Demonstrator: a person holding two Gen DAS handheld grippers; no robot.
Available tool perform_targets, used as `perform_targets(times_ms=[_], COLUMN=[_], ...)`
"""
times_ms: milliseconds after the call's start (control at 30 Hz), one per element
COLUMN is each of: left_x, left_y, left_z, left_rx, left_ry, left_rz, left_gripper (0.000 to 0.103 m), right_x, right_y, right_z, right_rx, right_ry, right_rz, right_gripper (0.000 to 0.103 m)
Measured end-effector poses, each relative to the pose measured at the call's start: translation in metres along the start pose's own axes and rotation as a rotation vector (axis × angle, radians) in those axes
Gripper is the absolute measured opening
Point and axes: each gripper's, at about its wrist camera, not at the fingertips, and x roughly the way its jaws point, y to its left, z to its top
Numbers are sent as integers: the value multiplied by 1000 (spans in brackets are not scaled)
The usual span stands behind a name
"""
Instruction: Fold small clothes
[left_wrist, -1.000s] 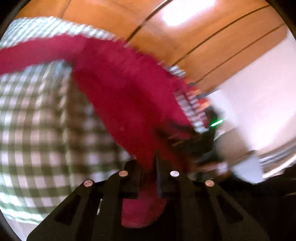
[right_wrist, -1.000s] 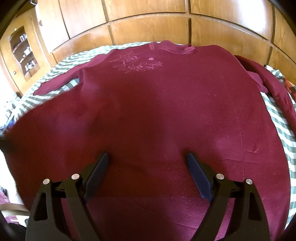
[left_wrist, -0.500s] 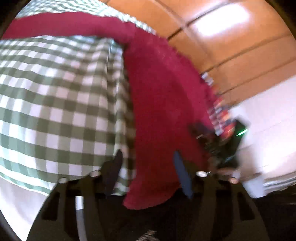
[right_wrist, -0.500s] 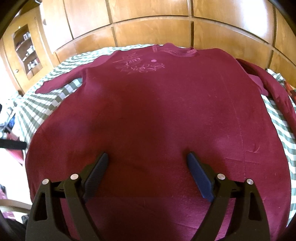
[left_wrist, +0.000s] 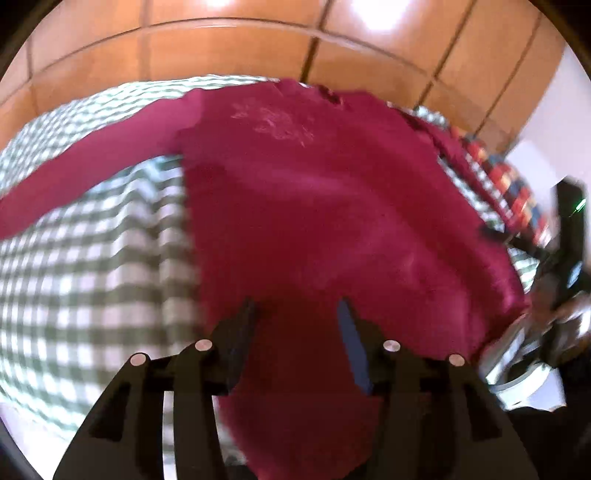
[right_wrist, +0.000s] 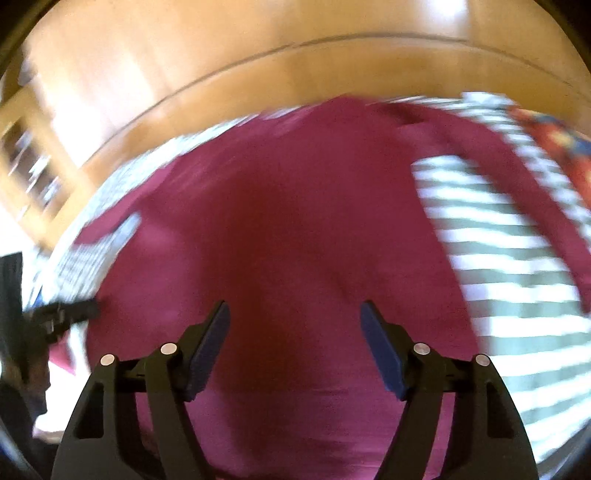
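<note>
A dark red long-sleeved top (left_wrist: 314, 206) lies spread flat on a green-and-white checked cloth (left_wrist: 92, 280), pale print near its collar, one sleeve stretched out to the left. My left gripper (left_wrist: 295, 306) is open and empty over the top's lower hem. In the right wrist view, which is blurred, the same top (right_wrist: 288, 229) fills the middle. My right gripper (right_wrist: 295, 310) is open and empty above its lower part. The other gripper (right_wrist: 62, 312) shows at the left edge of the right wrist view.
Wooden wall panels (left_wrist: 221, 48) stand behind the checked surface. A multicoloured patterned fabric (left_wrist: 513, 192) lies at the far right. A wooden shelf unit (right_wrist: 33, 166) stands at the left. The checked cloth (right_wrist: 517, 258) is bare right of the top.
My left gripper has let go of the red fabric, opened, and swung to face the top from its hem. My right gripper stayed open and moved fast, blurring the view and shifting right.
</note>
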Motion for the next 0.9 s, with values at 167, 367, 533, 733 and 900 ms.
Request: perform_targets(times_ms=[167, 367, 533, 733, 900], left_x=[18, 34, 43, 55, 59], left_y=[-26, -46, -51, -48, -49], left_z=[22, 42, 47, 45, 48], left_rx=[38, 52, 60, 61, 27], left_ry=[-23, -44, -28, 4, -4], left_rz=[-16, -23, 0, 16, 11], left_gripper=[46, 52, 64, 68, 73], right_x=[-19, 19, -3, -84, -85], right_y=[-84, -151, -152, -171, -224], right_z=[11, 13, 28, 84, 136], right_rx=[47, 30, 78, 228, 333], right_ry=[-49, 89, 31, -206, -227], right_rz=[-349, -501, -457, -365, -448], right_gripper=[67, 51, 8, 8, 8])
